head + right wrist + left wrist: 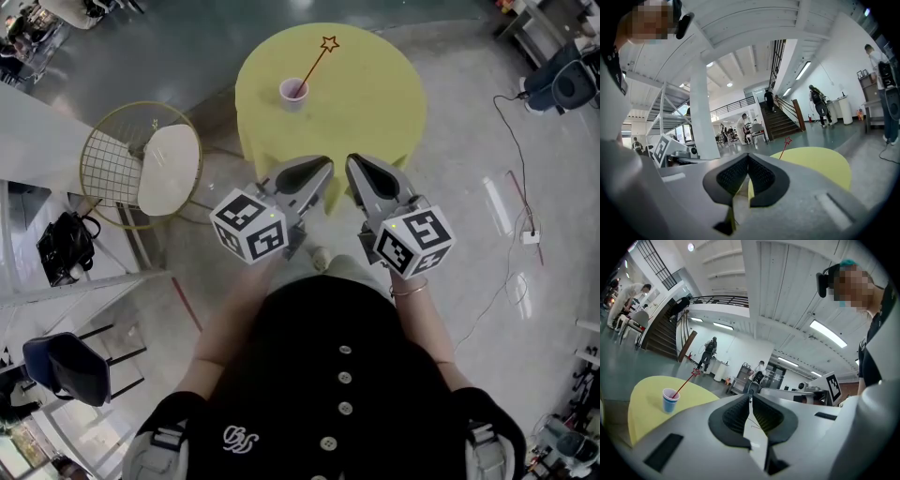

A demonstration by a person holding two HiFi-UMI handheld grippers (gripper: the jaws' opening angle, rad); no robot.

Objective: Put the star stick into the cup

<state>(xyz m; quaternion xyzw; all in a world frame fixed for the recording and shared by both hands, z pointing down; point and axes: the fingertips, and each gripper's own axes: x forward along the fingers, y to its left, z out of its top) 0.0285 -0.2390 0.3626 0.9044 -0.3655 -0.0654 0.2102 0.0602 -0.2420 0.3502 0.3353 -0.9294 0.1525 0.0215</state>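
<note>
A small cup (293,92) stands on the round yellow table (366,103), with the star stick (316,64) leaning in it, its star end up toward the far side. In the left gripper view the cup (670,400) and star stick (688,381) sit far off at the left. In the right gripper view only the star stick's top (786,143) shows above the jaws. My left gripper (327,164) and right gripper (352,161) are held close to the person's body, short of the table's near edge. Both are shut with nothing between the jaws.
A wire-frame chair with a white seat (159,169) stands left of the table. A cable (511,187) runs over the floor at the right. A dark bag (61,246) sits on a shelf at the left. People stand far off in the hall.
</note>
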